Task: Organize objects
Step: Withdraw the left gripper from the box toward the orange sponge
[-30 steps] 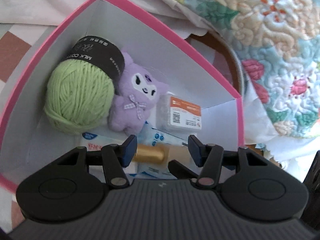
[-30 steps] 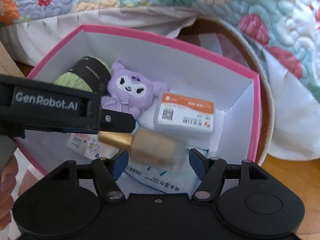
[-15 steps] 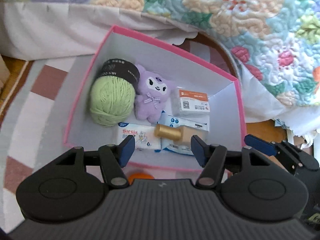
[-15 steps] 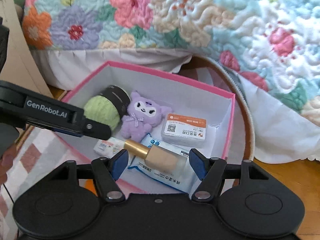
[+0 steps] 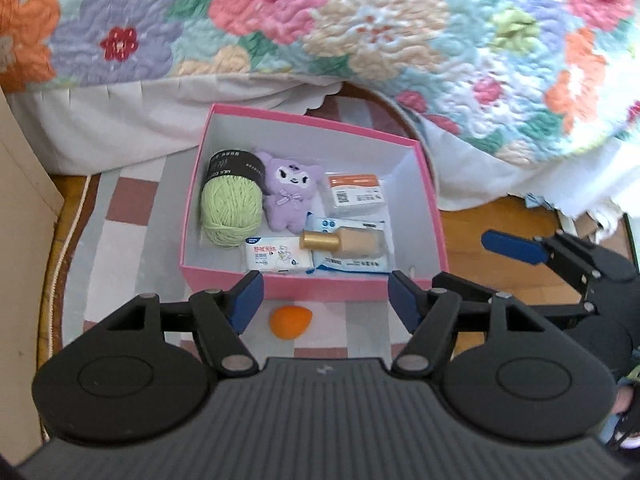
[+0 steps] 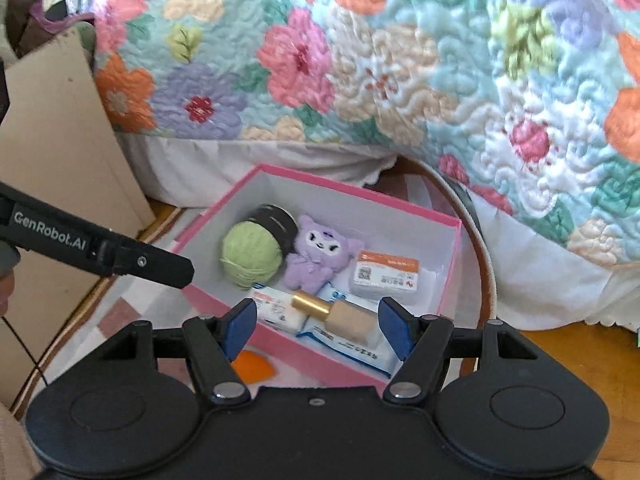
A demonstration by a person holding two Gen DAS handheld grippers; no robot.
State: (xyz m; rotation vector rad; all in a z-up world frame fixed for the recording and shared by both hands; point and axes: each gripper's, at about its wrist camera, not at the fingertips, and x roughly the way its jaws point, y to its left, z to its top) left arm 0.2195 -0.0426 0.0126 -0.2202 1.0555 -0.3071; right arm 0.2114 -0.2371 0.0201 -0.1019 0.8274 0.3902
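— What did we see in the pink box?
— Green yarn, a purple plush, wipe packs, a card box, and a gold-capped bottle on its side.
— Outside?
— An orange sponge lay just before it.

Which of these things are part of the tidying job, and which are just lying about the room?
Part of the job:
- pink box
- green yarn ball
- purple plush toy
- gold-capped bottle
- wipes packets
- orange-labelled small box
- orange sponge, on the rug outside the box

Just lying about:
- floral quilt
- checked rug
- cardboard sheet
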